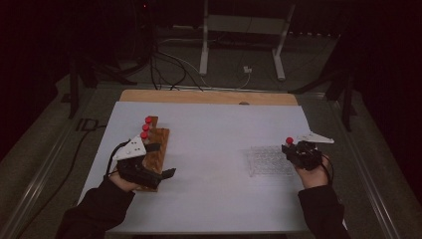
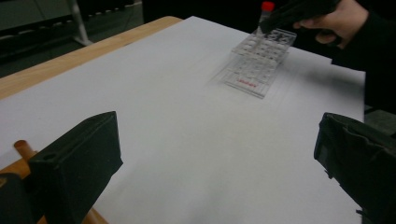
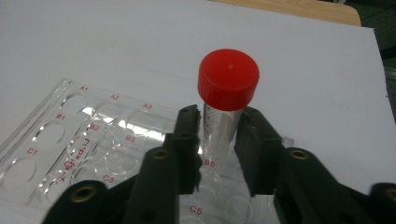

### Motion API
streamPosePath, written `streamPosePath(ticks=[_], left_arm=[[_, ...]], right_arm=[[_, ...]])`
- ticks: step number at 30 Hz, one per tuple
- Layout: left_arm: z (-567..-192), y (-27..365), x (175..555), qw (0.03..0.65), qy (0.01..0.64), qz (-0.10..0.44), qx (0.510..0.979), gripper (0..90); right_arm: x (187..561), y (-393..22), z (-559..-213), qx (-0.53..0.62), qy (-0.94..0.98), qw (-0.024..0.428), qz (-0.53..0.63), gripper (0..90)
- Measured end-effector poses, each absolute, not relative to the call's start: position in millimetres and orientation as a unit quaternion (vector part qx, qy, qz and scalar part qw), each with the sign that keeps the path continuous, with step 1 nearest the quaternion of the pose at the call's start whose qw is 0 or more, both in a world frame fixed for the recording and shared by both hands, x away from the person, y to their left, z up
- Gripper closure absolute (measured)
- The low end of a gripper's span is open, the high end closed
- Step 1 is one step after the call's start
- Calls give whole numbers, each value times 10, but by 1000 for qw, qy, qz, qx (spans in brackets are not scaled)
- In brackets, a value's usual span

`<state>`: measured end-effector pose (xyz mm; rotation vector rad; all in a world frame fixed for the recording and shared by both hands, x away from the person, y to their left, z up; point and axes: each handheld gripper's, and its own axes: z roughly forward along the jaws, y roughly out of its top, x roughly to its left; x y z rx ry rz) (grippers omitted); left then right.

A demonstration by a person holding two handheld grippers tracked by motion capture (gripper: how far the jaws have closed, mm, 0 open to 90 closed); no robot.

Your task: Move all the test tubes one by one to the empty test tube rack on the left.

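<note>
Right gripper (image 3: 218,135) jaws clamped on red-capped tube (image 3: 226,100), upright over clear rack (image 3: 56,135) corner. Left gripper (image 2: 219,163) jaws spread wide, nothing between, resting by wooden block (image 1: 158,144) holding three red-capped tubes (image 1: 146,127). White sheet (image 1: 214,149) covers wooden table (image 1: 199,96); dark room, cables on floor behind.

High view sat above the person's edge of the table (image 1: 209,209), faced forward and down, far enough to take in the whole top. Left gripper view looked low across the sheet toward the clear rack (image 2: 259,63) (distant there); right gripper view hovered close over that same rack (image 3: 56,140), also shared with the high view.
</note>
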<state>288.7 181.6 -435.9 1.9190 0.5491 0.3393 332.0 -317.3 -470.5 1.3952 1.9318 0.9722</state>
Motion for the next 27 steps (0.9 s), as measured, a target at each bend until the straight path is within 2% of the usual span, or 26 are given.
streamPosePath(ticks=[1,9,27], left_arm=[[-4359,1816,2885,529,231,144,803,14],[-4360,1819,2892,528,232,145,804,14],[-4336,1816,2892,532,231,138,803,14]], right_arm=[[3324,-3176,-4706,521,720,279,364,739],[3330,-3179,-4693,522,723,277,358,751],[3063,-3144,-4285,491,705,328,392,751]])
